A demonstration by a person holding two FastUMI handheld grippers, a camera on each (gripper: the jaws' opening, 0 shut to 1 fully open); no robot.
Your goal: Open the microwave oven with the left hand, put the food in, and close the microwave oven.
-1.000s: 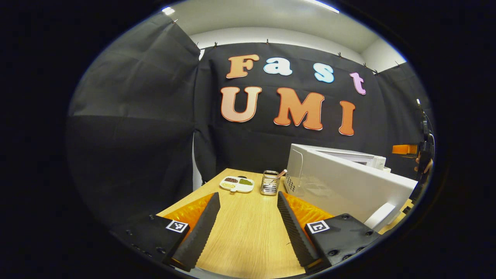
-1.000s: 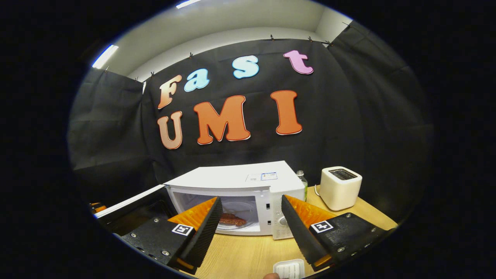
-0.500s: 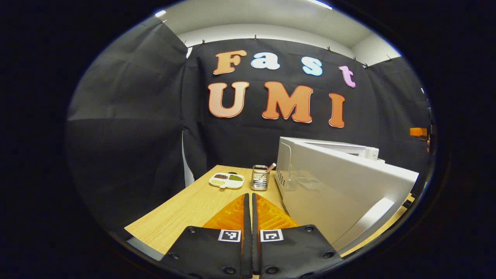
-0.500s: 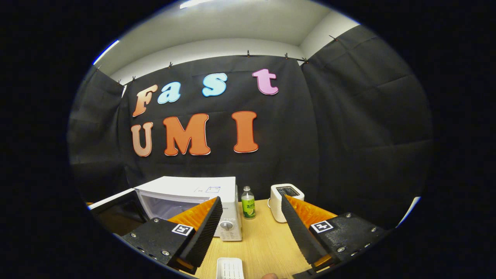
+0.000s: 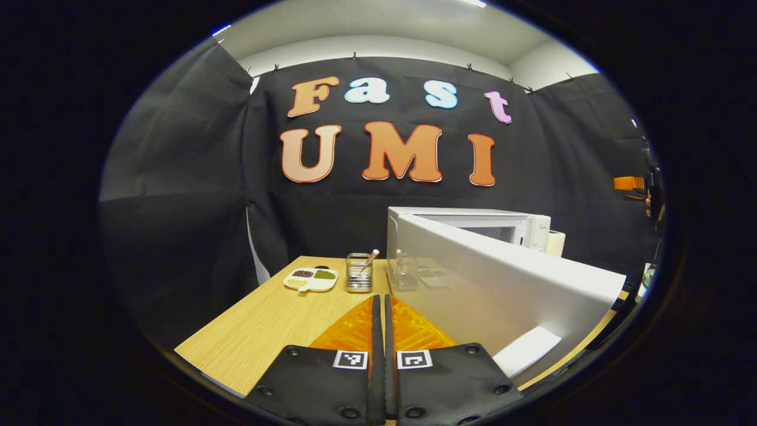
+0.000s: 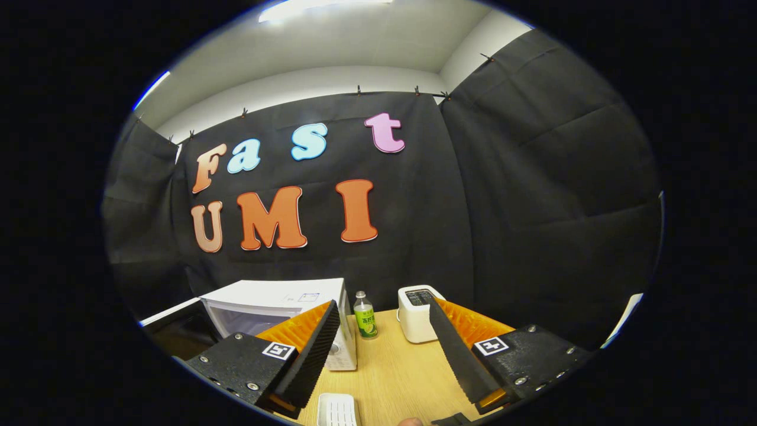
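— What is seen from the left tool?

— Its two fingers are pressed together with nothing held between them, above the wooden desk. Ahead and to the left of it, a divided white dish with small portions is set on the desk; a wire holder stands just beside the dish, straight ahead of the tool. To the right of the tool the microwave oven is found, with its white door swung open toward the camera, near the tool's right side. Whether the door is touched cannot be told.

— And from the right tool?

— Its fingers are spread well apart and nothing is gripped. Ahead and to the left of it the microwave oven is seen with its door open; the food inside cannot be made out. Between the fingers, farther off, a small green-labelled bottle is stood on the desk, and a white toaster is placed to its right. A ribbed white tray lies close below the tool.
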